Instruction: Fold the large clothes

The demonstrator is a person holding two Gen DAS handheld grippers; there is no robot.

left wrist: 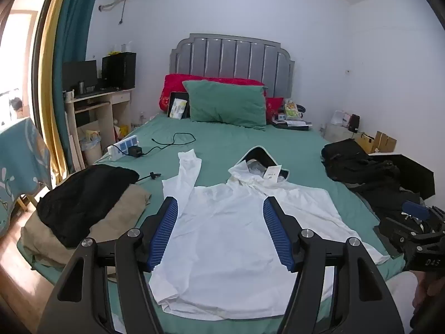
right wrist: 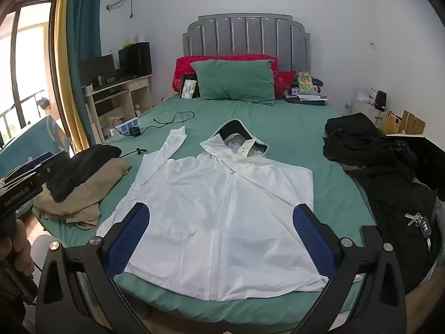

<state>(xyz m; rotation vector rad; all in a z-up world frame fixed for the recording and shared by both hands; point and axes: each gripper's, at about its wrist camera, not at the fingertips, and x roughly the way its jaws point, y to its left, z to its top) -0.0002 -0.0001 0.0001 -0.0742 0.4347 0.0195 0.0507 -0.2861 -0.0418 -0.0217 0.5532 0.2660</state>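
White jacket (right wrist: 222, 222), flat on bed (right wrist: 278, 122), sleeve at 11 o'clock: left gripper (left wrist: 221, 233) and right gripper (right wrist: 222, 240) spread wide, empty; best pinch hem corners evenly

I am seeing the white hooded jacket (right wrist: 219, 214) with its right sleeve folded out of sight. The hood's paper tag (left wrist: 271, 173) is showing print too small to read. The black clothes pile (right wrist: 389, 172) is running off the right edge. My left gripper (right wrist: 22, 189) is getting cut off by the frame.
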